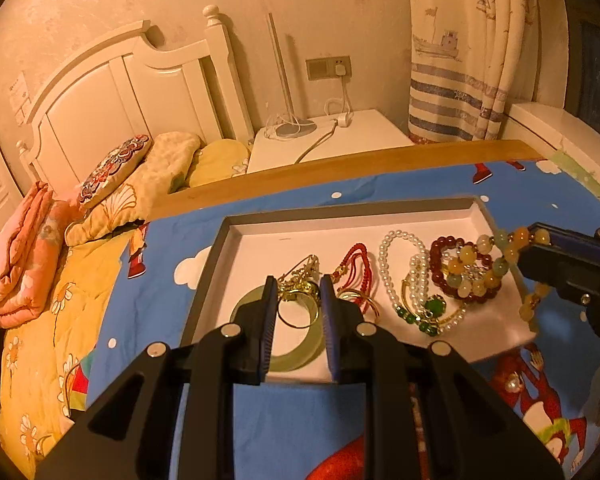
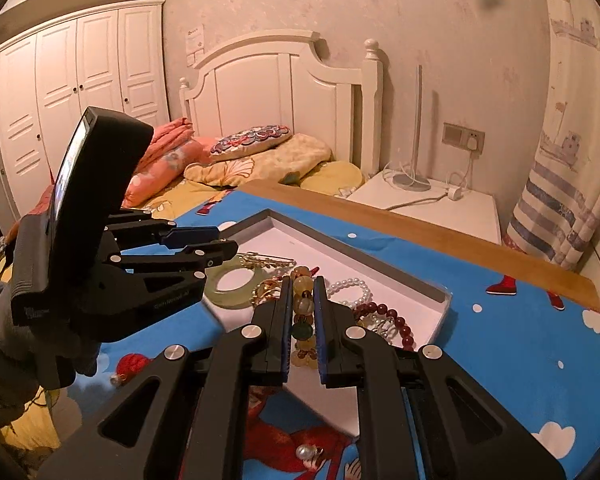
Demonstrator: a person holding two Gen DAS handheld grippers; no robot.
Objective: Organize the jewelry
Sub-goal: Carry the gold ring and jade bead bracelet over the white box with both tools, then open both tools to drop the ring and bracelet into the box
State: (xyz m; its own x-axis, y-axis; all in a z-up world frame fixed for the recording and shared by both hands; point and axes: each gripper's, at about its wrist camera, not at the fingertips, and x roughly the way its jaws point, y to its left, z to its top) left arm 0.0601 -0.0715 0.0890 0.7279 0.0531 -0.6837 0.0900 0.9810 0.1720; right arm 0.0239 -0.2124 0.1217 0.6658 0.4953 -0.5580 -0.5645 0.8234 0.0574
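Warm, dim orange indoor light tints both views; fisheye bending curves the edges, with dark vignetted corners.

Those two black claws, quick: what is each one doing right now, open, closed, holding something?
Left gripper: open, holding nothing, poised over the jade bangle in the tray.
Right gripper: closed on the yellow bead bracelet.

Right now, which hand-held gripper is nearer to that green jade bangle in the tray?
Left. The left hand-held gripper hovers right over the green jade bangle, fingers astride its rim. The right hand-held gripper is off at the tray's other end, shut on a yellow bead bracelet.
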